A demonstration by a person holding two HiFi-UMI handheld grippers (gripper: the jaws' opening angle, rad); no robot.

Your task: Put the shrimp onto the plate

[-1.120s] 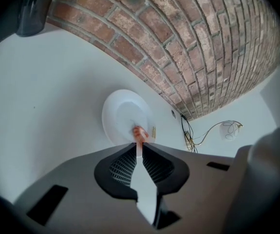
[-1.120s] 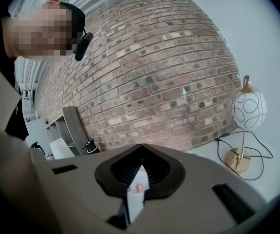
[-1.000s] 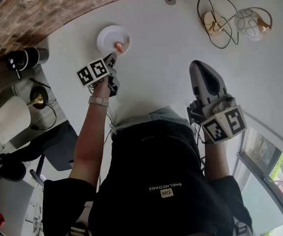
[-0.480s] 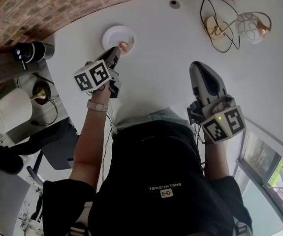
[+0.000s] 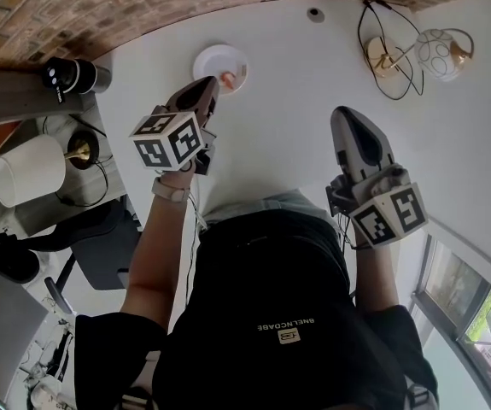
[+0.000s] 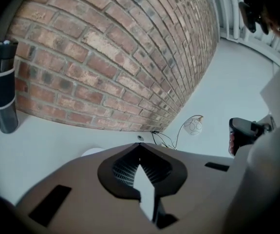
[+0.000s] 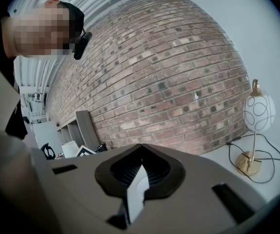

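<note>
Shrimp on the plate: the placing step looks done.
The left gripper [image 5: 207, 88], jaws pressed together and empty, hovers just short of the plate [image 5: 204, 56], where the shrimp [image 5: 228, 79] lies. The right gripper [image 5: 353, 123] is likewise closed and empty, well apart. Probably only drawing clear remains.

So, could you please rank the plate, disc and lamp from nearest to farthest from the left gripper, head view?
1. Plate, just beyond the left gripper.
2. Disc, farther back and right.
3. Lamp, far right corner.

A home-like room: brick wall [image 5: 74, 7], white table [image 5: 296, 84], globe lamp [image 5: 437, 48].
</note>
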